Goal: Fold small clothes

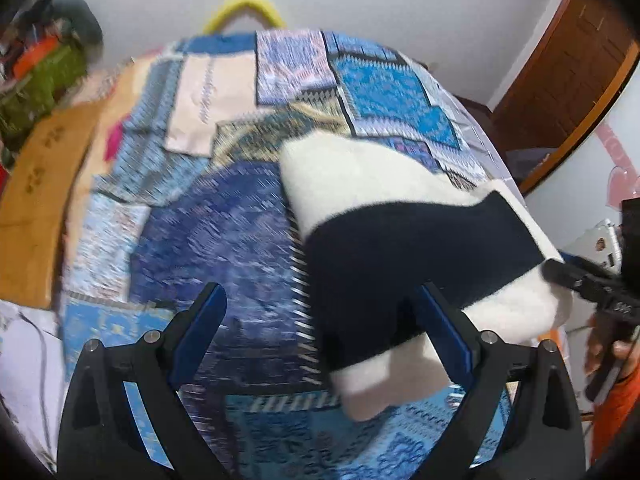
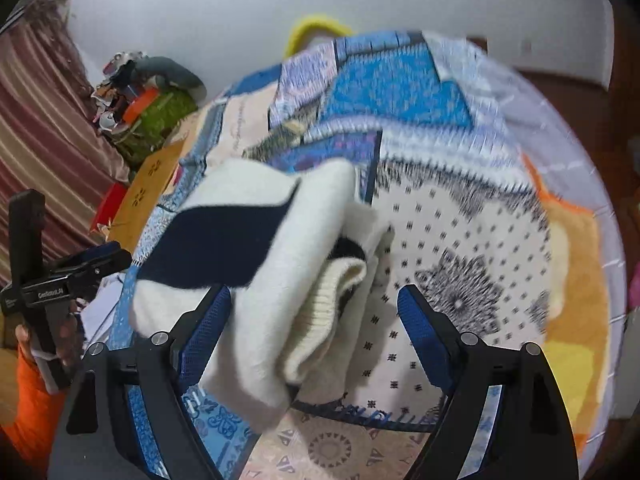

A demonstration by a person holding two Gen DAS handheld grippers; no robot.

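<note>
A folded small sweater (image 1: pixel 400 208), fluffy white with a wide navy band, lies on a blue patchwork bedspread (image 1: pixel 224 232). In the left wrist view my left gripper (image 1: pixel 322 300) is open. Its left finger is over bare bedspread and its right finger is over the sweater's navy band, so the pads press on nothing. In the right wrist view the sweater (image 2: pixel 256 216) shows its ribbed cream edge. It sits between the fingers of my right gripper (image 2: pixel 314 296), which is open. The left finger is against the cloth and the right finger stands well apart from it.
A wooden board (image 1: pixel 36 200) and a heap of clutter with a green bag (image 1: pixel 44 76) lie along the bed's left side. A yellow loop (image 1: pixel 244 8) sticks up behind the bed. A wooden door (image 1: pixel 568 80) is at the right. A hand in an orange sleeve (image 2: pixel 32 380) holds the other gripper.
</note>
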